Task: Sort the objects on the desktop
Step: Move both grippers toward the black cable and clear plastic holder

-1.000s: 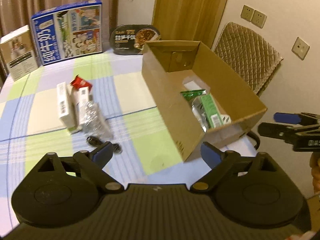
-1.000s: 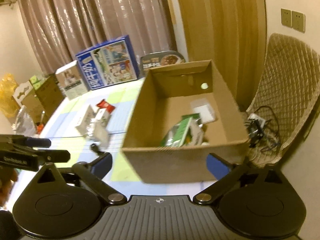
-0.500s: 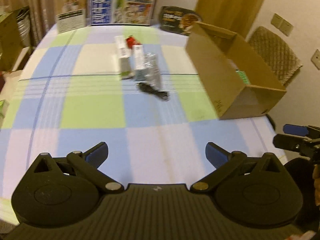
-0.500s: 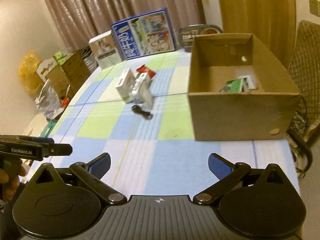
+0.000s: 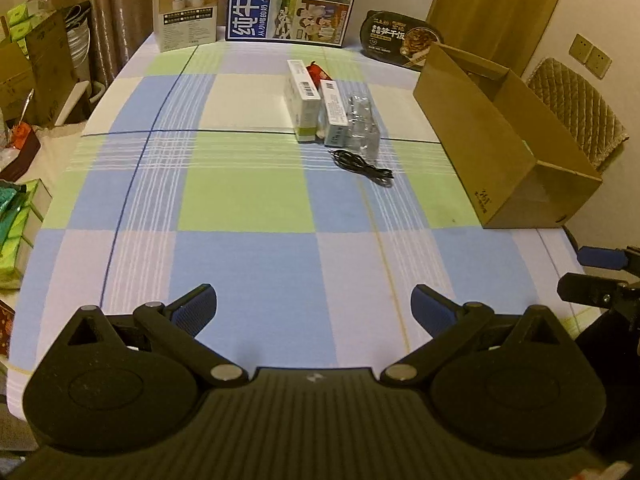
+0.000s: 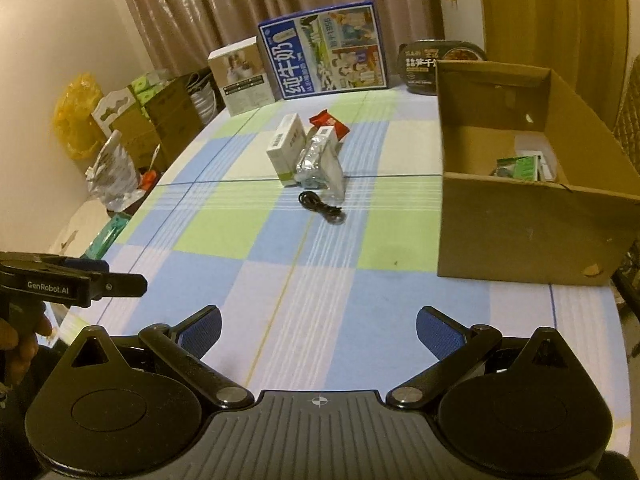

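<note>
A cluster lies mid-table: a white box [image 5: 303, 98] [image 6: 285, 148], a second slim box [image 5: 334, 112], a silver foil pack [image 5: 363, 126] [image 6: 314, 158], a red packet [image 5: 318, 71] [image 6: 330, 122] and a black cable [image 5: 364, 168] [image 6: 322, 206]. An open cardboard box [image 5: 492, 140] [image 6: 532, 208] stands at the right and holds green packets [image 6: 520, 168]. My left gripper [image 5: 314, 306] is open and empty over the near table edge. My right gripper [image 6: 318, 330] is open and empty, also near the front edge. Both are far from the cluster.
A blue milk carton case [image 5: 294, 0], a white product box [image 5: 188, 4] and a black meal tray [image 5: 404, 38] stand along the far edge. Cartons and bags [image 6: 132, 128] crowd the floor at the left. A quilted chair [image 5: 576, 108] is behind the cardboard box.
Both grippers have pulled back from the cardboard box toward the near table edge, staying open. The objects on the table have not moved.
</note>
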### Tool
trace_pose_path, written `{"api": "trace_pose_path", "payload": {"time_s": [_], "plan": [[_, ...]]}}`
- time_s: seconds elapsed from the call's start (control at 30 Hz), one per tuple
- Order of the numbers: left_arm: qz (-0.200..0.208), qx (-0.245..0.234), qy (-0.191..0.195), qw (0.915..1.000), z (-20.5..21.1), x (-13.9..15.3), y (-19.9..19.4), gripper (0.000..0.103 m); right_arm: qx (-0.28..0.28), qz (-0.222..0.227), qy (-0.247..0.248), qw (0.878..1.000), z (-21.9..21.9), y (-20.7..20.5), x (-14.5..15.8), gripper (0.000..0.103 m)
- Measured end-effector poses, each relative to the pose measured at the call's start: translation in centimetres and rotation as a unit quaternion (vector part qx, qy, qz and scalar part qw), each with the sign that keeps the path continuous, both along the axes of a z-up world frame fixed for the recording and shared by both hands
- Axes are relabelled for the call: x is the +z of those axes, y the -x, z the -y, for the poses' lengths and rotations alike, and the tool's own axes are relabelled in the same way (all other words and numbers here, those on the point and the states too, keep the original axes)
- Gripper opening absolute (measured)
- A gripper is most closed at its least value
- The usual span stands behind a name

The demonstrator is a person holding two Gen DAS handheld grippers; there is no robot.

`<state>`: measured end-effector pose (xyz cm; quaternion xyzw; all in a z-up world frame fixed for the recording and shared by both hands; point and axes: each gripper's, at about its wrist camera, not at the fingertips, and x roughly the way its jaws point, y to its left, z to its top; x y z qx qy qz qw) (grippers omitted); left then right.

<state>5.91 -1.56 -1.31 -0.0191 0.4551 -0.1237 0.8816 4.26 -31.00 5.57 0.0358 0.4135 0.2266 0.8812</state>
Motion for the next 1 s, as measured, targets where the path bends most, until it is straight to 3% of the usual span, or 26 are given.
{"api": "trace_pose_path", "payload": {"time_s": [0.5, 0.87, 1.0], "plan": [[0.02, -0.034, -0.043, 0.9983, -0.3, -1.6, -6.6, 0.102, 0.038, 0.014, 0.034, 0.999, -4.1, -5.5, -3.2, 0.1], [0.032, -0.08, -0.064, 0.9942, 0.7, -5.1, -12.4, 0.102, 0.09, 0.039, 0.087, 0.991, -7.6, -12.3, -6.9, 0.061], [0.033, -0.08, -0.063, 0.9942, 0.8, -6.7, -13.9, 0.102, 0.096, 0.04, 0.094, 0.99, -8.2, -14.7, -8.5, 0.054]]}}
